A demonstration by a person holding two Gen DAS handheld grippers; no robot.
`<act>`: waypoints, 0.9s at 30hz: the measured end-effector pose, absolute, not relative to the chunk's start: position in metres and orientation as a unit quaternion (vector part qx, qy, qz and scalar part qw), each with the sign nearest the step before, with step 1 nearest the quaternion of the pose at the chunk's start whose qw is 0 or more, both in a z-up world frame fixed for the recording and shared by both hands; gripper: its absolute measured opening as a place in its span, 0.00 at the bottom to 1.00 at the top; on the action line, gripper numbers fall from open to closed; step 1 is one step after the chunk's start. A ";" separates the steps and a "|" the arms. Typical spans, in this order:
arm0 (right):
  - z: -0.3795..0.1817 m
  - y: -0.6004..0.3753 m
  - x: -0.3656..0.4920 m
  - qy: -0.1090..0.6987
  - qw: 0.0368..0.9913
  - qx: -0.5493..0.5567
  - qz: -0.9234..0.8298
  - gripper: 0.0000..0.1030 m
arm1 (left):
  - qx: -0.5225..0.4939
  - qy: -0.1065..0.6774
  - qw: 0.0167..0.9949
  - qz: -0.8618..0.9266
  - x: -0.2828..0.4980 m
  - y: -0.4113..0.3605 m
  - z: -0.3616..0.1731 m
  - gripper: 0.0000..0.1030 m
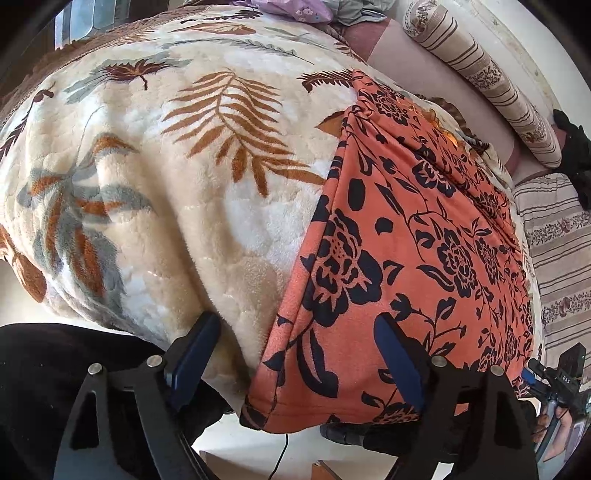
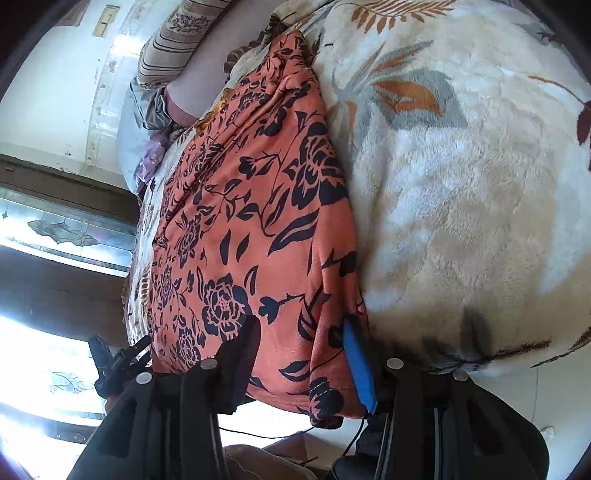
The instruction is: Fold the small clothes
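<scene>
An orange garment with a black flower print (image 1: pixel 406 258) lies flat on a cream fleece blanket (image 1: pixel 166 184), its near hem hanging over the bed edge. My left gripper (image 1: pixel 299 354) is open, its fingers spread around the garment's near left corner, one on the blanket and one over the cloth. In the right wrist view the same garment (image 2: pixel 251 221) fills the middle. My right gripper (image 2: pixel 299 354) is open with its fingers astride the garment's near right corner. I cannot tell whether either gripper touches the cloth.
Striped bolster pillows (image 1: pixel 480 81) and a striped sheet (image 1: pixel 554 251) lie beyond the garment. Purple and grey clothes (image 1: pixel 314 11) are piled at the bed's far end. A window (image 2: pixel 55 229) and the other gripper (image 2: pixel 114 365) show at left. The floor (image 1: pixel 240 443) is below the bed edge.
</scene>
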State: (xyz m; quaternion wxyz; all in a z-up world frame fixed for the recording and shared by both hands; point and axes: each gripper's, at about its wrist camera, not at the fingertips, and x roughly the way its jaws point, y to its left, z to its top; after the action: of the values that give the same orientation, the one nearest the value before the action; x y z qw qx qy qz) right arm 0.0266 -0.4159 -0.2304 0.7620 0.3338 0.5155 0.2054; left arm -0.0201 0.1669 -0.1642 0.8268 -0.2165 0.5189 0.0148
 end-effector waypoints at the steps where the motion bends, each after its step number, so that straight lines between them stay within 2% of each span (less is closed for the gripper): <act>1: -0.227 -0.417 0.025 0.514 0.767 0.330 0.197 0.49 | -0.220 0.518 0.826 0.013 -0.021 0.168 -0.163 0.83; 2: -0.221 -0.419 0.022 0.508 0.776 0.322 0.189 0.49 | -0.223 0.517 0.827 0.011 -0.026 0.170 -0.162 0.83; 3: -0.215 -0.422 0.018 0.500 0.787 0.313 0.181 0.56 | -0.222 0.516 0.827 0.009 -0.029 0.170 -0.161 0.83; 4: -0.211 -0.425 0.015 0.493 0.798 0.304 0.166 0.73 | -0.217 0.517 0.828 0.011 -0.032 0.170 -0.161 0.83; 6: -0.211 -0.432 0.013 0.489 0.809 0.296 0.139 0.87 | -0.196 0.522 0.830 0.014 -0.030 0.163 -0.163 0.83; 9: -0.226 -0.434 0.019 0.511 0.786 0.312 0.156 0.87 | -0.167 0.530 0.831 0.015 -0.027 0.155 -0.165 0.83; 10: -0.223 -0.432 0.019 0.511 0.789 0.300 0.160 0.85 | -0.164 0.529 0.832 0.010 -0.026 0.154 -0.164 0.79; 11: -0.220 -0.427 0.020 0.512 0.791 0.289 0.169 0.83 | -0.154 0.530 0.834 0.016 -0.026 0.153 -0.163 0.59; 12: -0.220 -0.424 0.020 0.517 0.789 0.282 0.175 0.68 | -0.140 0.534 0.833 0.029 -0.025 0.153 -0.162 0.46; 13: -0.223 -0.421 0.021 0.528 0.787 0.270 0.170 0.50 | -0.145 0.534 0.833 0.028 -0.025 0.155 -0.161 0.43; 15: -0.225 -0.423 0.021 0.535 0.788 0.261 0.157 0.39 | -0.159 0.533 0.831 0.029 -0.025 0.160 -0.157 0.25; 18: -0.231 -0.432 0.021 0.534 0.783 0.278 0.158 0.36 | -0.180 0.534 0.826 0.030 -0.023 0.166 -0.157 0.27; 19: -0.232 -0.433 0.022 0.534 0.780 0.284 0.162 0.39 | -0.184 0.535 0.824 0.032 -0.022 0.168 -0.159 0.32; 20: -0.232 -0.432 0.023 0.535 0.778 0.284 0.167 0.43 | -0.184 0.536 0.823 0.025 -0.021 0.166 -0.160 0.45; 21: -0.231 -0.430 0.024 0.534 0.777 0.281 0.180 0.55 | -0.179 0.535 0.825 0.014 -0.020 0.162 -0.160 0.57; 22: -0.229 -0.426 0.025 0.535 0.776 0.273 0.193 0.66 | -0.167 0.536 0.827 0.009 -0.019 0.156 -0.160 0.62; 23: -0.226 -0.420 0.026 0.538 0.778 0.257 0.198 0.69 | -0.146 0.538 0.830 0.008 -0.017 0.147 -0.160 0.69; 24: -0.224 -0.412 0.027 0.542 0.781 0.235 0.201 0.73 | -0.122 0.538 0.834 0.013 -0.017 0.138 -0.160 0.69; 26: -0.219 -0.399 0.028 0.553 0.791 0.176 0.196 0.73 | -0.101 0.534 0.839 0.020 -0.017 0.131 -0.161 0.69; 27: -0.219 -0.395 0.028 0.555 0.793 0.161 0.192 0.73 | -0.105 0.531 0.841 0.022 -0.018 0.133 -0.161 0.64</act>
State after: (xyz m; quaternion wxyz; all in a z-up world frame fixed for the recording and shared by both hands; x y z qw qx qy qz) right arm 0.0275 -0.3950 -0.2189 0.7930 0.1612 0.5552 0.1924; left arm -0.0179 0.1326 -0.1613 0.8407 -0.1051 0.5308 0.0216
